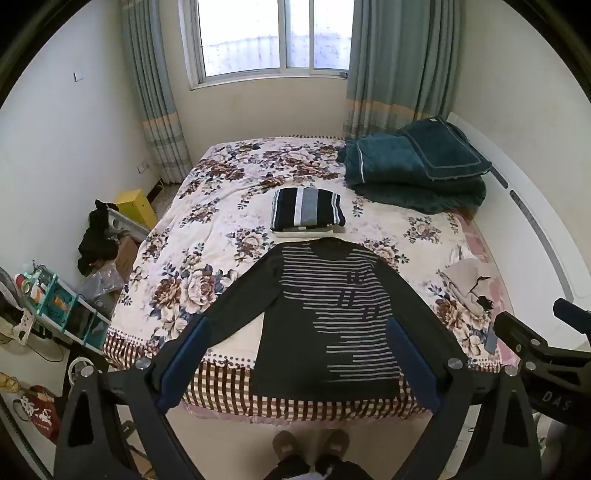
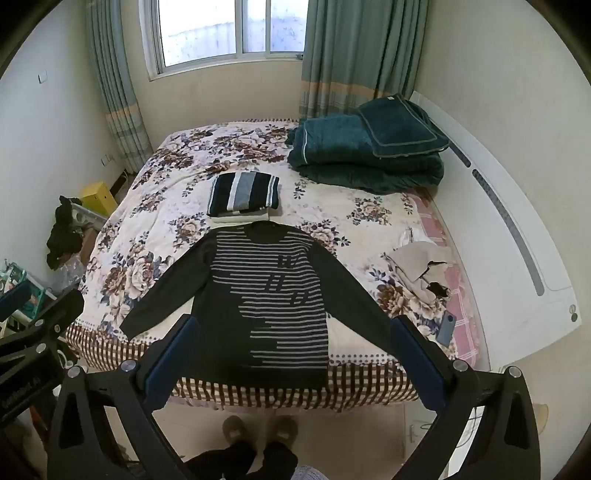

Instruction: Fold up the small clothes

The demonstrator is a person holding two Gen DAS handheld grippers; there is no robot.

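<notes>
Fingers of left gripper (image 1: pixel 301 363) and right gripper (image 2: pixel 291 360) spread wide, empty, above the bed's (image 1: pixel 221 206) near edge. Striped sweater (image 1: pixel 332 314) lies flat beyond them; folded clothes (image 1: pixel 308 212) lie farther.

A bed (image 1: pixel 236 206) covered by a flowered spread is set against pale walls (image 1: pixel 55 155), with a white headboard (image 2: pixel 517 236) along one side. Daylight is admitted through a window (image 1: pixel 273 33) flanked by grey-green curtains (image 1: pixel 399 62). A pale tiled floor (image 2: pixel 369 435) is seen below, and a cluttered shelf (image 1: pixel 55 306) and a yellow box (image 1: pixel 136 206) are placed beside the bed.
</notes>
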